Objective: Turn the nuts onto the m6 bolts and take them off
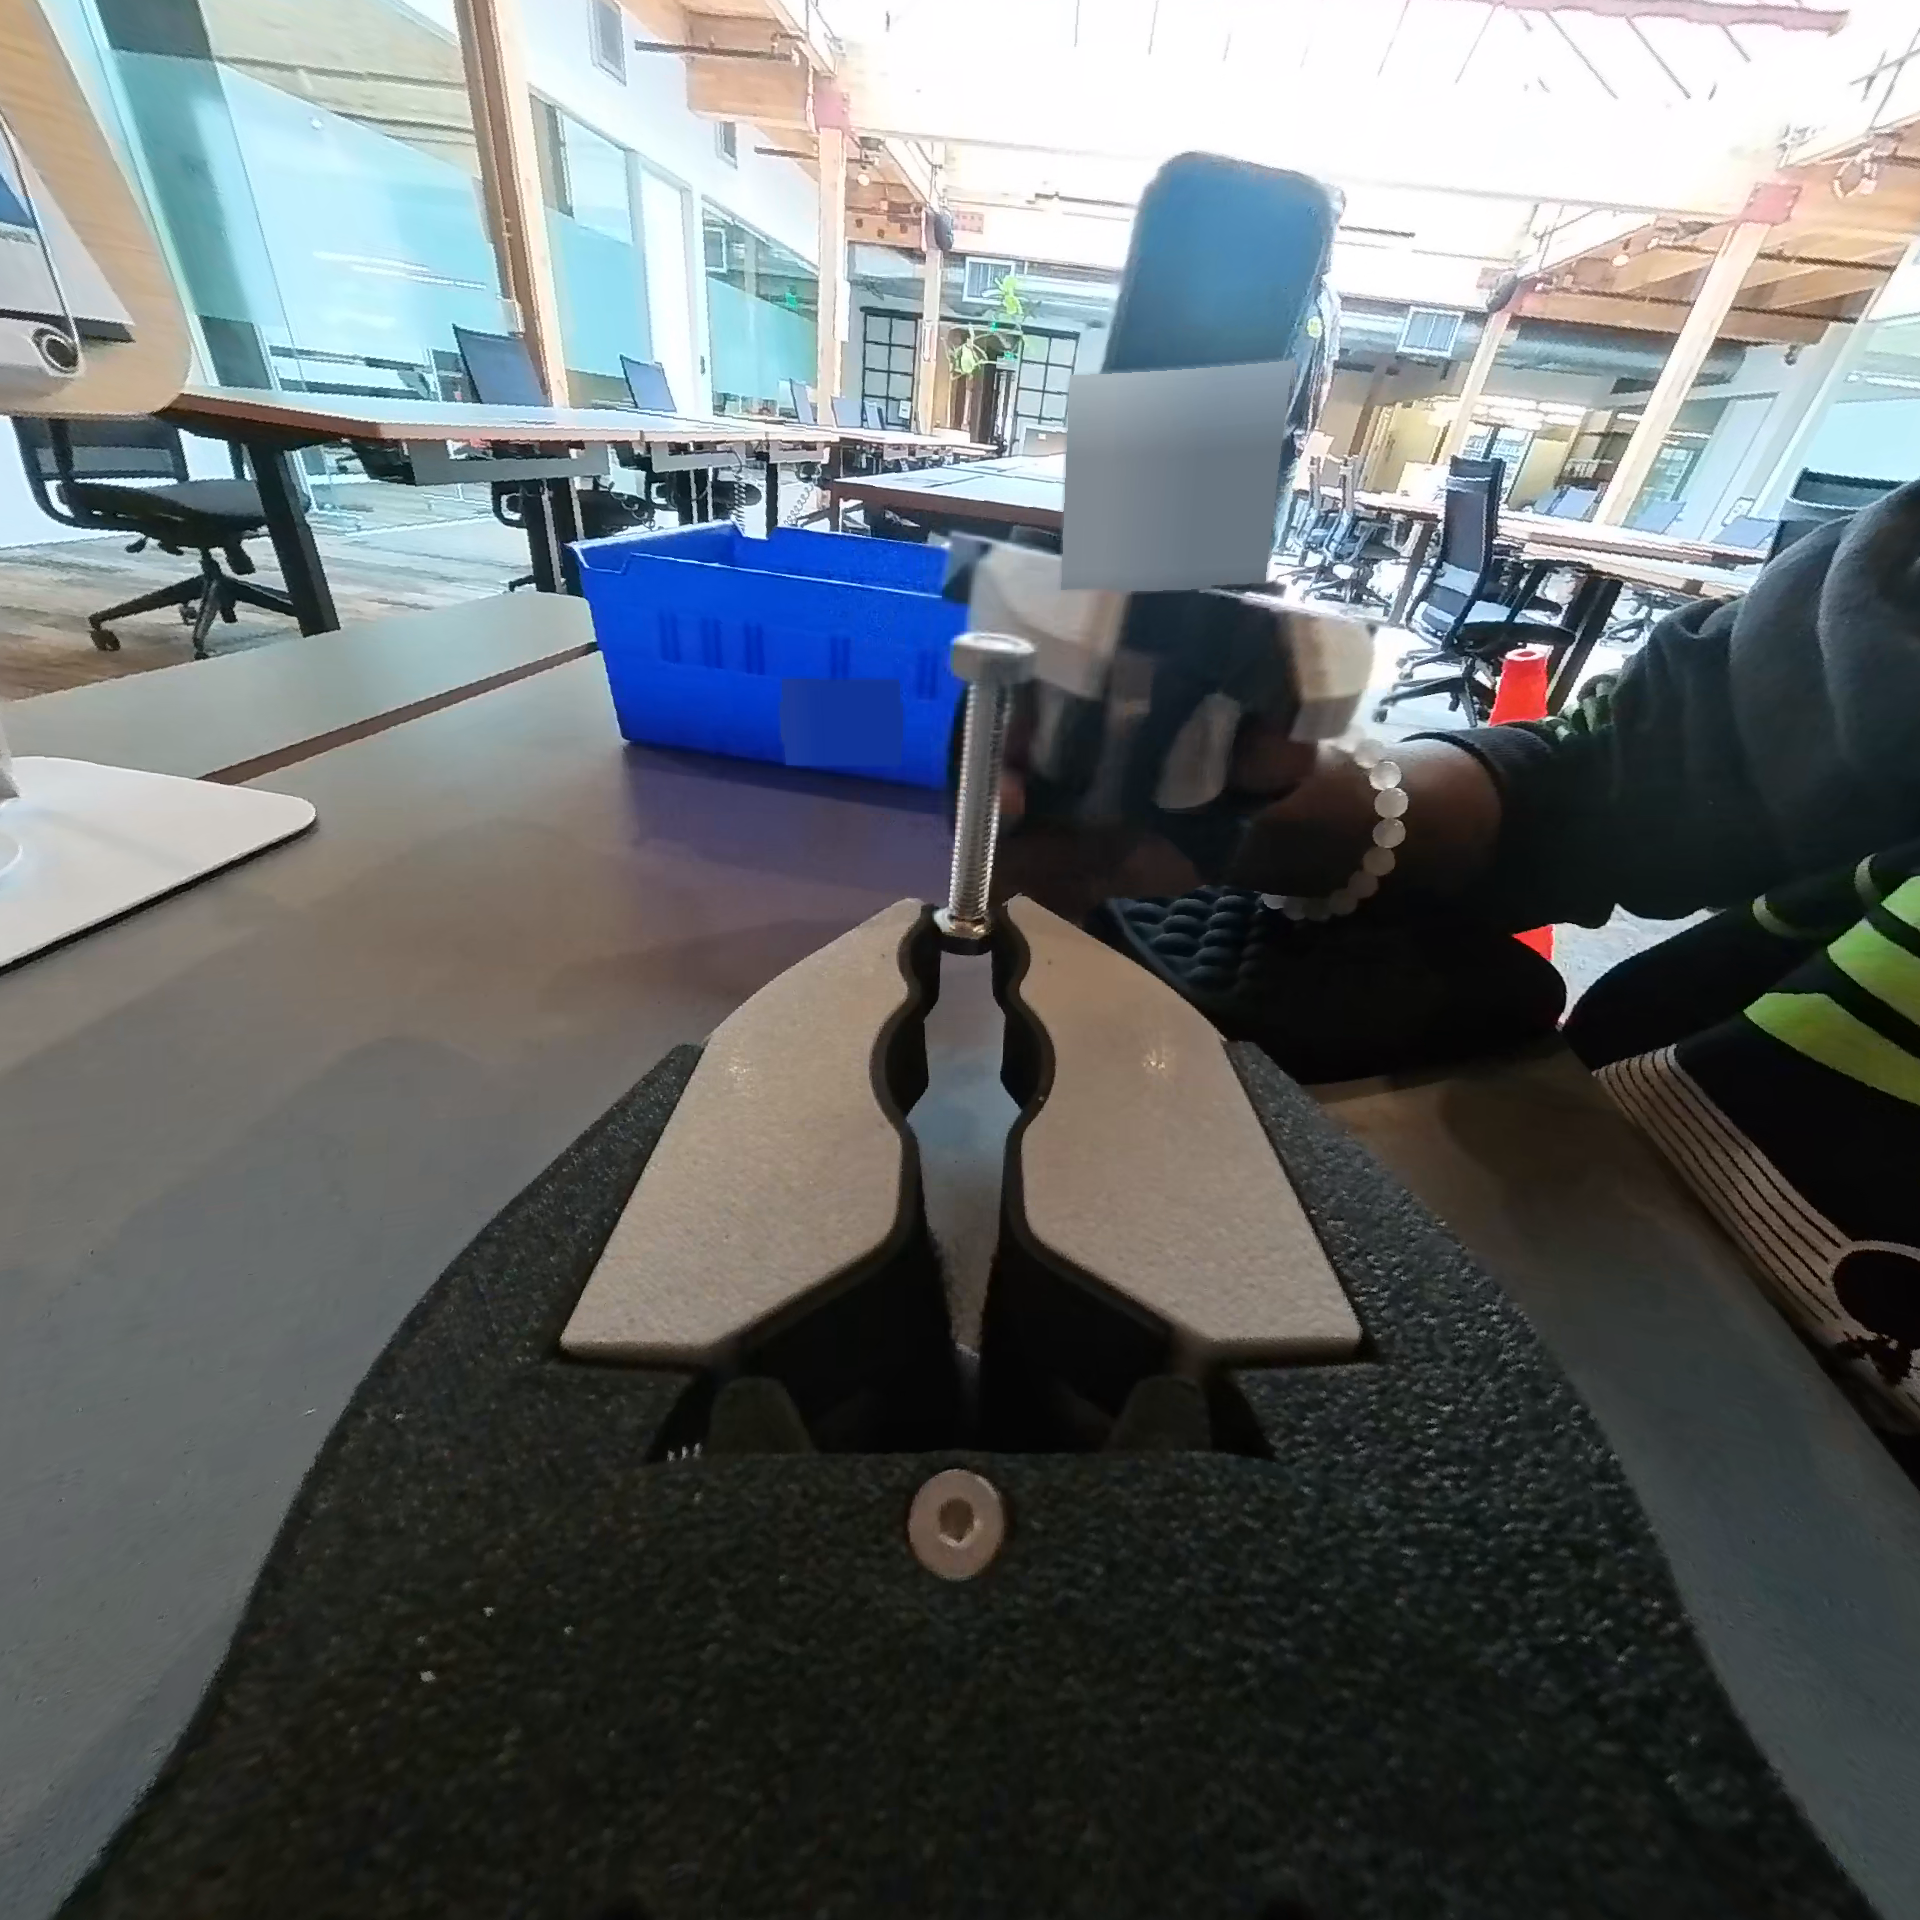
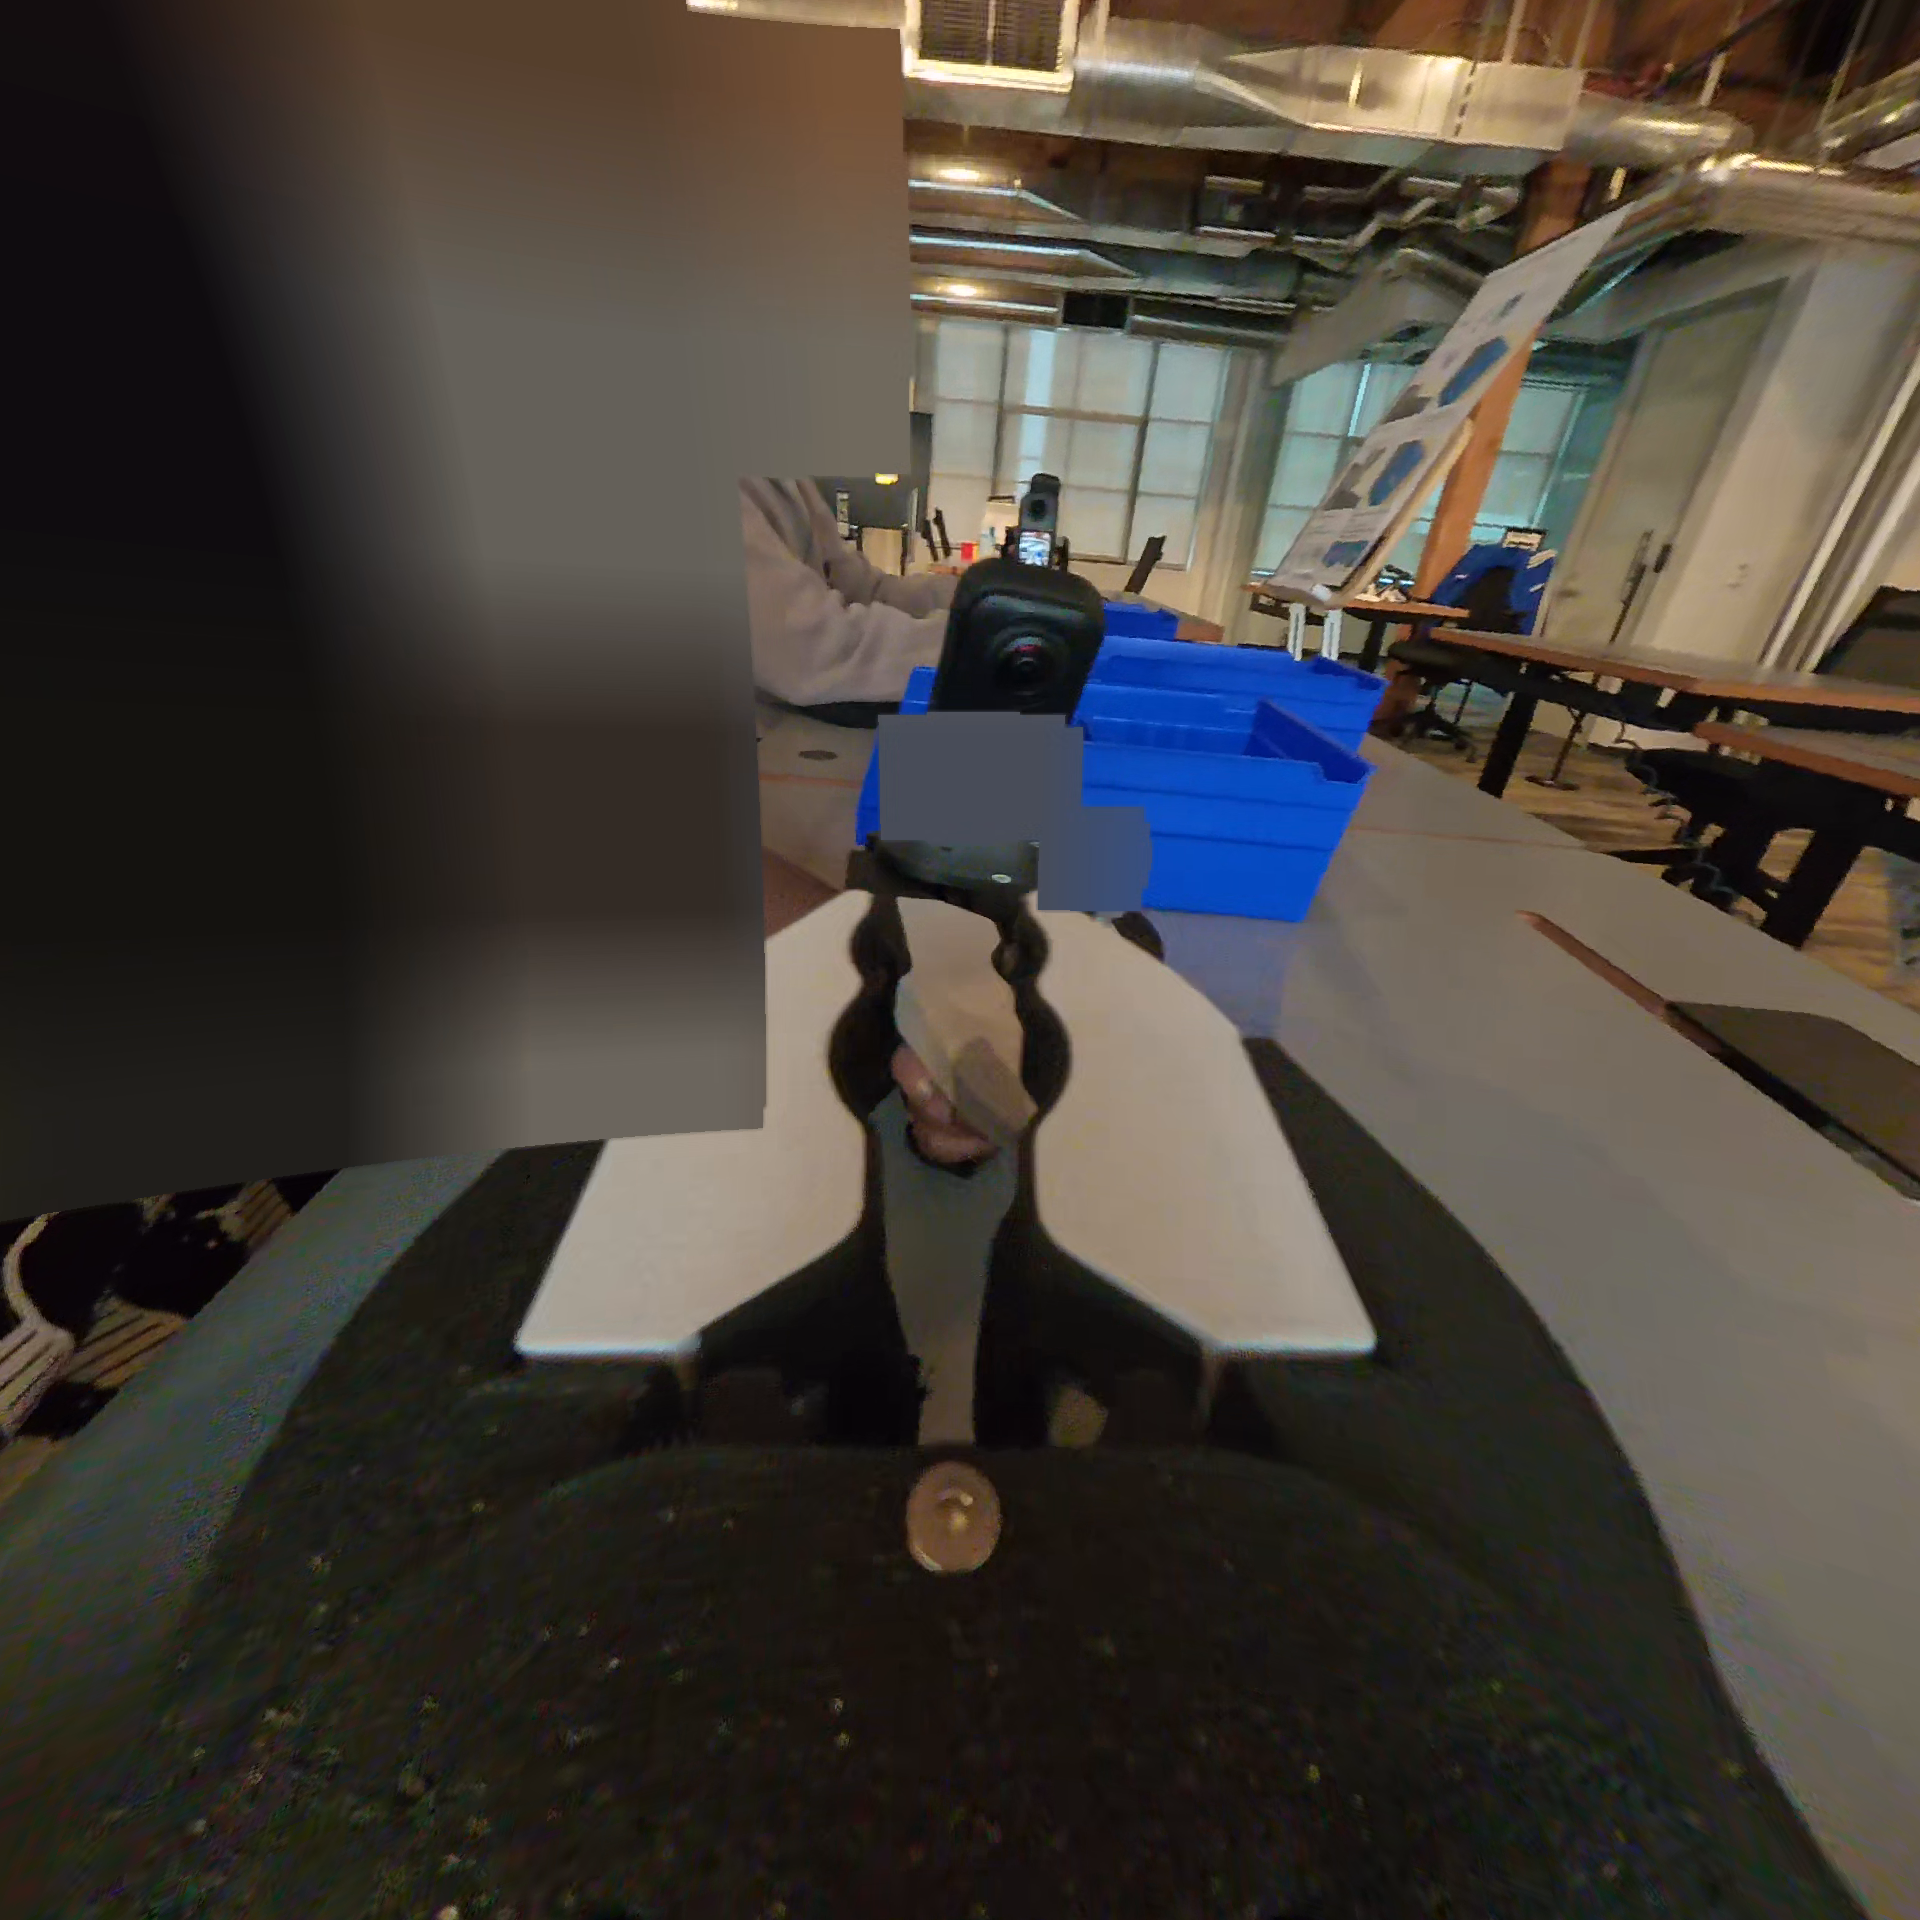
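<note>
**Operator:** Left wrist view gives me the clearest read. My left gripper [image 1: 968, 920] has its fingers nearly together, and the tips are pinched on a silver nut [image 1: 964, 921] at the foot of a silver bolt [image 1: 983, 781]. The bolt stands upright out of the tips, leaning slightly, head at the top.

**Colleague:** And the other tool?

**Operator:** The right gripper [image 1: 1013, 665] shows in that same view, beyond the bolt, held in a hand [image 1: 1351, 821] that wears a pale bead bracelet [image 1: 1361, 842]. It is blurred, close beside the bolt head; I cannot tell whether its fingers touch the head.

**Colleague:** What does the right wrist view give you?

**Operator:** Its fingers [image 2: 873, 961] stand a moderate way apart. Between them I see only the left tool's body and part of a hand further back; I cannot make out the bolt there. Whether they grip anything, I cannot tell.

**Colleague:** Surroundings?

**Operator:** Everything hangs above a dark table [image 1: 312, 1039]. A blue bin [image 1: 727, 644] sits on it behind the bolt, and a white monitor base [image 1: 125, 842] rests on the left. A black textured mat [image 1: 1195, 925] lies on the table under the hand. The right wrist view shows more blue bins stacked behind the left tool.
</note>
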